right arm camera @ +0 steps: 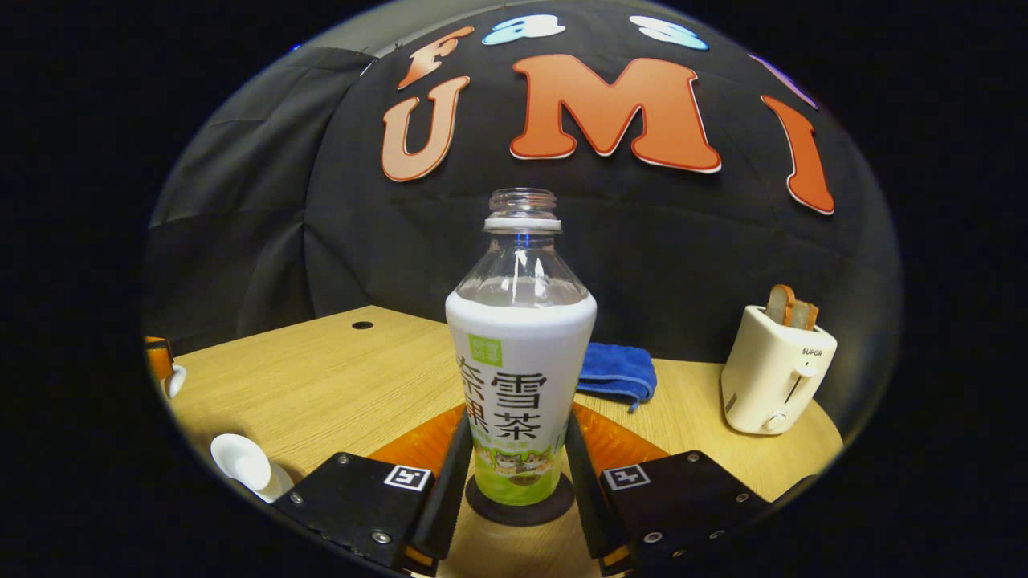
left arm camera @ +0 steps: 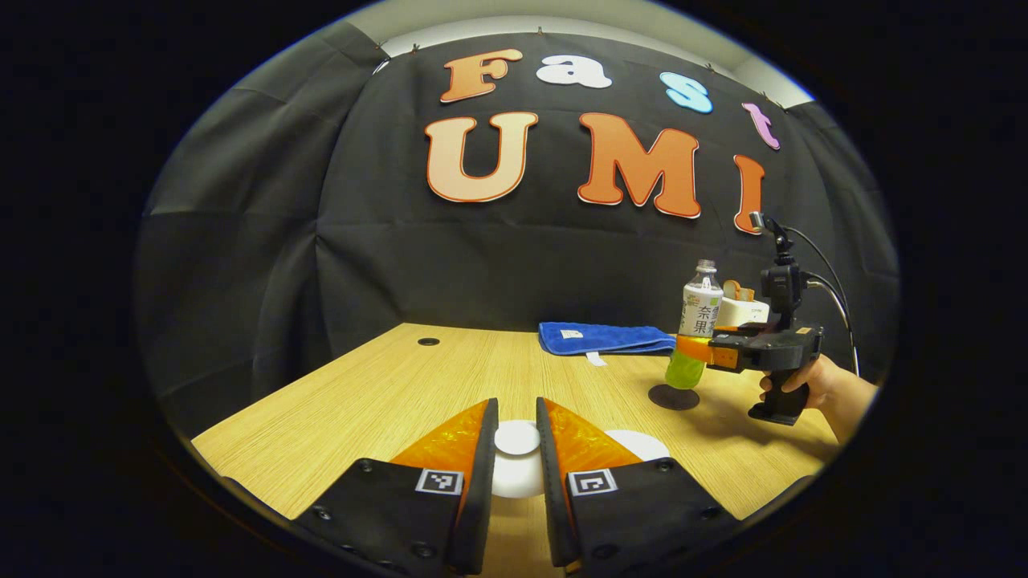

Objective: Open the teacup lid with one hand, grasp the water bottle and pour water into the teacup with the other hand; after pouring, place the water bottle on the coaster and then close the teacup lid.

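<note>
My left hand-held gripper [left arm camera: 516, 449] sits low over the near edge of the surface [left arm camera: 385, 393], its fingers narrowed on either side of the white knob of the teacup lid [left arm camera: 516, 439]; I cannot tell whether they press on it. The teacup [left arm camera: 518, 474] itself is below, a white rim of it showing past the right finger.

My right hand-held gripper [right arm camera: 518, 474] holds the water bottle [right arm camera: 520, 385] around its lower body, both fingers against its sides. The bottle stands upright, uncapped, right over the dark round coaster [right arm camera: 520, 506]; whether it rests on it or hangs just above I cannot tell. From the left gripper view, that gripper [left arm camera: 692, 348] and my hand [left arm camera: 811, 385] on its handle are toward the right edge of the surface, bottle [left arm camera: 697, 333] over coaster [left arm camera: 673, 396].

Farther back, a folded blue towel [right arm camera: 617, 371] lies near the far edge, and a cream toaster [right arm camera: 773, 373] with bread in its slot stands at the far right corner.
</note>
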Demonstrator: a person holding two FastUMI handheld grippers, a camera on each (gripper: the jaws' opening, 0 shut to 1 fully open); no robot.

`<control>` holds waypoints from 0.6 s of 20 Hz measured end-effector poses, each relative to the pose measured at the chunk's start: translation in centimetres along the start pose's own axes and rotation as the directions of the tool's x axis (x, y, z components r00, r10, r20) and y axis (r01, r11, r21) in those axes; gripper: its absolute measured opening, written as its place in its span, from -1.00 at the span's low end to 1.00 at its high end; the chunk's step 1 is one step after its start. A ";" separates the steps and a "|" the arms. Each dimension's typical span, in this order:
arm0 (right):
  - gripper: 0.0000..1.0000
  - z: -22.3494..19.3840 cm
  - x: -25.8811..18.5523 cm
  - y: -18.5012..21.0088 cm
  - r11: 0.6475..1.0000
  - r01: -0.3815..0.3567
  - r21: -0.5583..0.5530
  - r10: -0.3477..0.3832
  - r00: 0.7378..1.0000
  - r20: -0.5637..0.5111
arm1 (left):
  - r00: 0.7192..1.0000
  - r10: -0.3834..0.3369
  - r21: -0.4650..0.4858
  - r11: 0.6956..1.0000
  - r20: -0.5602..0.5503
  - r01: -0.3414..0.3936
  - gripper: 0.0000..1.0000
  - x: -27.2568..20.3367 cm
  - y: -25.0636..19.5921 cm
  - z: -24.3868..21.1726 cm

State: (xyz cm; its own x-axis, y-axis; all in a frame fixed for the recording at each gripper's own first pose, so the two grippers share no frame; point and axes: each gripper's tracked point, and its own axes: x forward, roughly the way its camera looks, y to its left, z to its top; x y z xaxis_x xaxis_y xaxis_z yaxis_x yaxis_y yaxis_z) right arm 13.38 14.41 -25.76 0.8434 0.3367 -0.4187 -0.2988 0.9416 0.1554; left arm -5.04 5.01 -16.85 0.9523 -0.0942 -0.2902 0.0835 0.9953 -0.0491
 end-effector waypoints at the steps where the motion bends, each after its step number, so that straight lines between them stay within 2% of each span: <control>1: 0.27 -0.6 0.2 0.1 1.000 -0.005 0.006 0.005 1.000 -0.020 | 1.000 -0.002 -0.001 1.000 -0.003 0.002 -0.34 0.1 -0.2 -0.1; 4: 0.27 -2.7 0.2 -0.1 1.000 -0.001 -0.002 0.001 0.998 -0.062 | 1.000 -0.027 -0.012 1.000 -0.003 0.027 -0.33 0.4 -1.5 0.0; 10: 0.27 -2.4 0.7 -0.5 1.000 0.000 -0.002 0.000 1.000 -0.030 | 0.993 -0.121 -0.031 0.992 -0.002 0.121 -0.33 2.0 -6.1 -0.3; 12: 0.34 -2.5 0.6 -0.5 1.000 -0.001 0.008 0.001 0.999 -0.040 | 0.989 -0.146 -0.035 0.989 -0.010 0.146 -0.33 2.7 -7.6 -0.7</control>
State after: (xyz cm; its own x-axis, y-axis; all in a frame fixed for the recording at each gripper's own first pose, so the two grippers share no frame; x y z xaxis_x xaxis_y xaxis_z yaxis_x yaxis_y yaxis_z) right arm 12.90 14.17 -28.36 0.8246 0.3377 -0.4538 -0.2958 0.9412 0.1629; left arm -3.30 -2.79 -17.92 0.9268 -0.2392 -0.2896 0.2112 0.9694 -0.1248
